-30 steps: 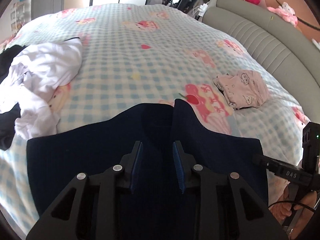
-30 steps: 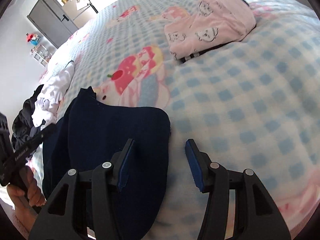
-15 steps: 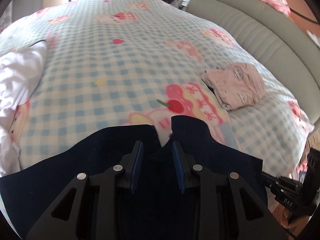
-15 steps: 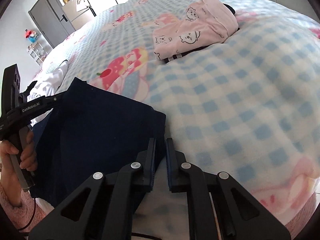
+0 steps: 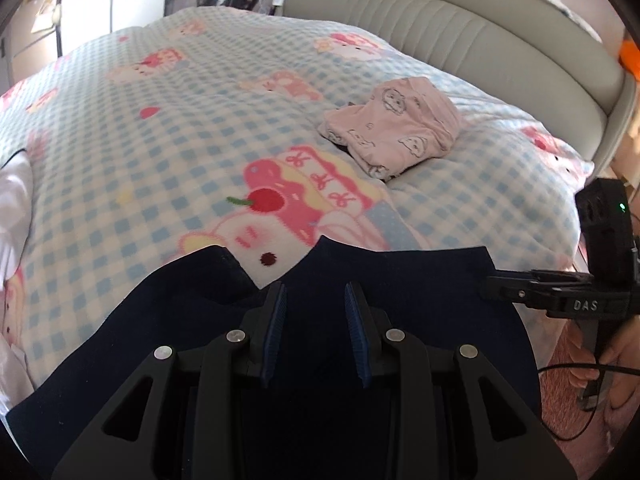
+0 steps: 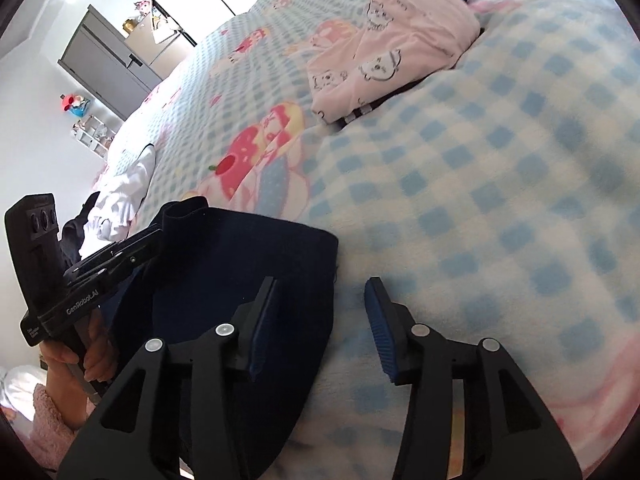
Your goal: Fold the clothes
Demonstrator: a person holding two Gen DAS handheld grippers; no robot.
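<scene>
Right gripper jaws are opening, nothing pinched; the navy garment edge lies under my left-side pad only. Left gripper jaws sit part spread over the same cloth; grip I cannot tell. One pink piece is already folded farther up the bed. White clothes lie unfolded. The navy garment lies flat at the near edge, dark, smooth, notched at its far edge, folding barely started.

Open checked bedspread ahead; pink bundle blocks far right.
</scene>
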